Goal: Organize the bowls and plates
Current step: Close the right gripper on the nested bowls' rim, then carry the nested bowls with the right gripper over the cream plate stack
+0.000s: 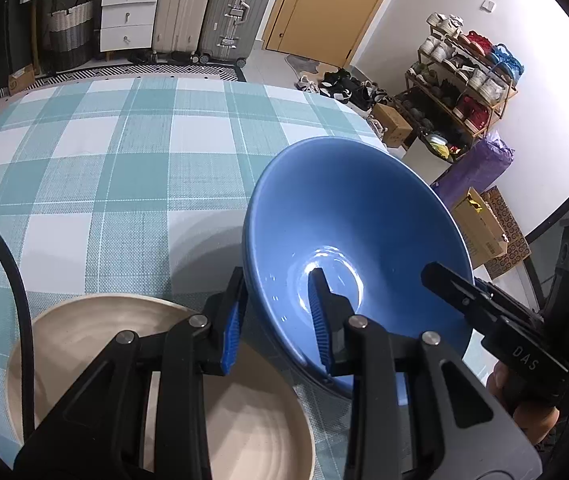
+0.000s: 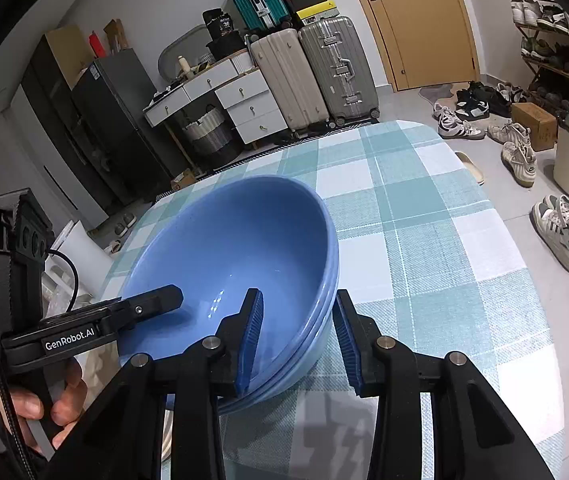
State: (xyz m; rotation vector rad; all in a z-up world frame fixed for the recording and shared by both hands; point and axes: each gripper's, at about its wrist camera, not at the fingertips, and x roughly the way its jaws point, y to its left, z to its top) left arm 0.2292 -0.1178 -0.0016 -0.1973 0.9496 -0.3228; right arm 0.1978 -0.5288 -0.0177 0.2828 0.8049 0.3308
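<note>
On the checked tablecloth (image 1: 96, 168) sits a stack of blue bowls (image 1: 356, 232), tilted, with both grippers working its rim from opposite sides. From the left wrist view, the left gripper (image 1: 278, 316) straddles the near wall of the stack: one blue pad (image 1: 233, 332) lies against the outside, the other (image 1: 319, 312) reaches down inside toward the glossy bottom, and the wall is clenched between them. Just under and beside this gripper is a beige plate (image 1: 84, 344), partly covered by the bowls' edge (how much they overlap I cannot tell). A black cable (image 1: 12, 276) curves across the left of that view.

From the right wrist view, the right gripper (image 2: 298, 340) bites the opposite wall of the bowls (image 2: 240, 240); its inner pad (image 2: 253, 340) rests inside the top bowl and the outer pad (image 2: 346, 344) sits at the layered rims, which show at least three nested edges. It grasps the stack too, though contact on the outer side is hard to confirm. A hand (image 2: 44, 404) holds the other gripper's handle at lower left.

Suitcases (image 2: 316, 68), drawers (image 2: 244, 104), a door (image 2: 424, 20) and shoes (image 2: 556, 224) fill the room behind
</note>
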